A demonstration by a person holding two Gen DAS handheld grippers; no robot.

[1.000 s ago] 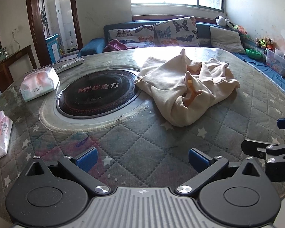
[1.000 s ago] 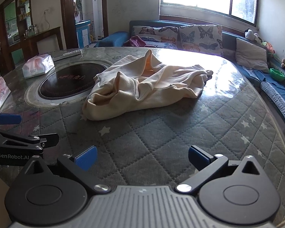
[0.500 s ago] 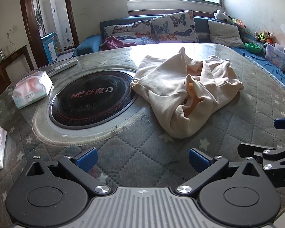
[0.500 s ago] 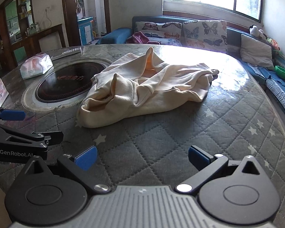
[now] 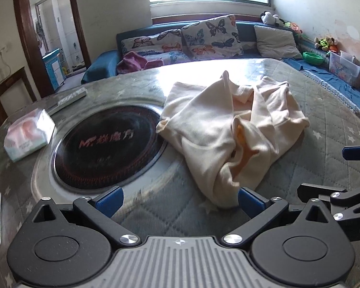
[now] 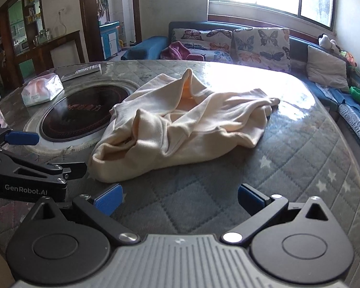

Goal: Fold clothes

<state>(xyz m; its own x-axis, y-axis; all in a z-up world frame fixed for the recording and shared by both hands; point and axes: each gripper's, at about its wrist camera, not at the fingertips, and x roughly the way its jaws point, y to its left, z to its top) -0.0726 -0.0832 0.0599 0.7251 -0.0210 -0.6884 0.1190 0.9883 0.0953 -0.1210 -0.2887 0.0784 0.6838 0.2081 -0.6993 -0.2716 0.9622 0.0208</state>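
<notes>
Cream garment (image 5: 230, 129) lying crumpled in a heap on the quilted, star-patterned tabletop (image 5: 324, 129), just right of the round black cooktop (image 5: 108, 144) sunk into the surface. One edge of the cloth draped over the metal rim of that cooktop. A bit of orange showing inside a fold near the front.

Left gripper (image 5: 178, 198) down low at the near edge of the tabletop, blue-padded fingers (image 5: 109, 198) spread wide. Nearest corner of the garment sitting right at the inner side of the right-hand pad, touching it or nearly so; hard to call for sure. Nothing pinched between the pads, only bare quilting and the cooktop rim.

Right gripper (image 6: 180, 198) also open wide, blue fingertips (image 6: 250, 196) held apart over bare quilted cover. Garment (image 6: 187, 129) just beyond and slightly left of the gap, near hem close to the left pad but clear of it. Nothing gripped here either.

From the right wrist view, left gripper's fingers poking in at the left edge, tip just beside the garment's near left corner.

Further back: tissue pack (image 6: 42, 90) by the far left edge of the tabletop, beyond the cooktop. Butterfly cushions (image 6: 261, 45) on the blue sofa behind the far edge.
</notes>
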